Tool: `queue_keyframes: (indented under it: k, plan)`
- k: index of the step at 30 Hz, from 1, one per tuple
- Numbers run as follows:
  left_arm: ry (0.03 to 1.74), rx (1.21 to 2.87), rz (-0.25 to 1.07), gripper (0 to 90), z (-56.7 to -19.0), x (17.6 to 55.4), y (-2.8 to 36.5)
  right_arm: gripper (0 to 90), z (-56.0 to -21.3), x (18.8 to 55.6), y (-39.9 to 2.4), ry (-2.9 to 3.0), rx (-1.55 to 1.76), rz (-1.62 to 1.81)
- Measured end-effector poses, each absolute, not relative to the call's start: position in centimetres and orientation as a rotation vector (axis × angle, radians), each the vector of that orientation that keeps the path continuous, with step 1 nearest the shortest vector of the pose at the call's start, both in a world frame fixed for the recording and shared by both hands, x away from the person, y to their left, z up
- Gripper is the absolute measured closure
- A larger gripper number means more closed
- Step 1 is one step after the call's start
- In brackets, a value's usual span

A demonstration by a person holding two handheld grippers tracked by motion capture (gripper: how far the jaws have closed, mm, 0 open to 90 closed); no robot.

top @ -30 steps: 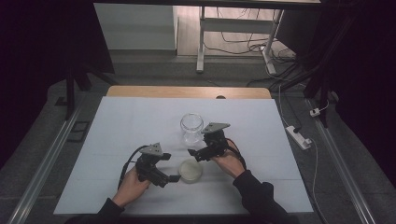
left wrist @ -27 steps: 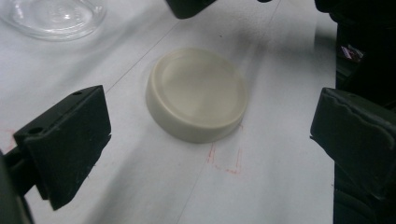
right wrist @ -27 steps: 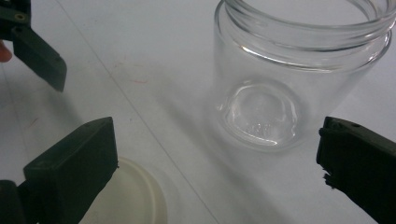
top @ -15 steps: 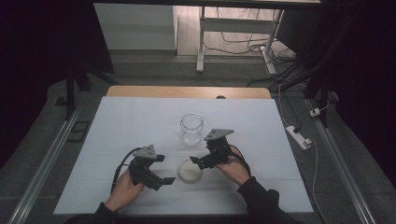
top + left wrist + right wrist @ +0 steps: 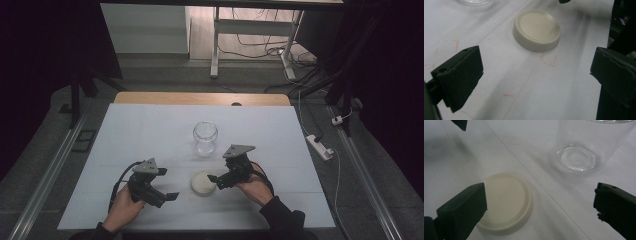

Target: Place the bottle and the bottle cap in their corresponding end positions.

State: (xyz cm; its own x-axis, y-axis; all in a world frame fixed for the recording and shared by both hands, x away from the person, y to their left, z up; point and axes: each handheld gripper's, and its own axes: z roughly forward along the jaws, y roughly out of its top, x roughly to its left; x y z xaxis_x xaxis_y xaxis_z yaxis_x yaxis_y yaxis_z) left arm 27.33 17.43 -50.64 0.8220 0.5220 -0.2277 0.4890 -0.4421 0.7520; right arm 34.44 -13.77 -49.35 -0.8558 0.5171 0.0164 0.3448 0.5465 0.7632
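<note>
Nearest the bottom edge of the high view, two forearms come in, each hand carrying a gripper over the white table (image 5: 280, 145). Low and left of centre the left gripper (image 5: 167, 196) is held with its jaws spread wide and nothing between them. To its right, around the lower middle of the frame, a cream lid (image 5: 203, 183) lies flat on the table, rim down. Just right of the lid the right gripper (image 5: 214, 181) is seen, jaws likewise parted and empty, its tips close beside the lid's edge.

The coming move is judged to turn on that closeness. In the right gripper view the lid (image 5: 505, 203) sits at lower left, partly behind the left-hand jaw, so one jaw is already over it, though whether the jaw touches the rim cannot quite be made out. In the left gripper view the lid (image 5: 536, 28) lies ahead in the upper middle of the frame, well apart from the tips. The right gripper is therefore the nearer one. Since the lid is round, no long axis has to be matched; only the spread of the jaws across its width matters.

Farther up the table, near the middle of the high view, an open glass jar (image 5: 205, 137) stands upright, beyond the lid and clear of both grippers.
</note>
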Motion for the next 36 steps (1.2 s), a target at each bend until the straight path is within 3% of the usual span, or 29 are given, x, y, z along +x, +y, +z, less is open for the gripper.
queue_keyframes:
  k: [36]
  plan:
    - [0.943,2.063,0.130,0.0,-51.2,23.3,23.2,0.0,-49.3,29.6,-21.3,2.478,0.904,1.143]
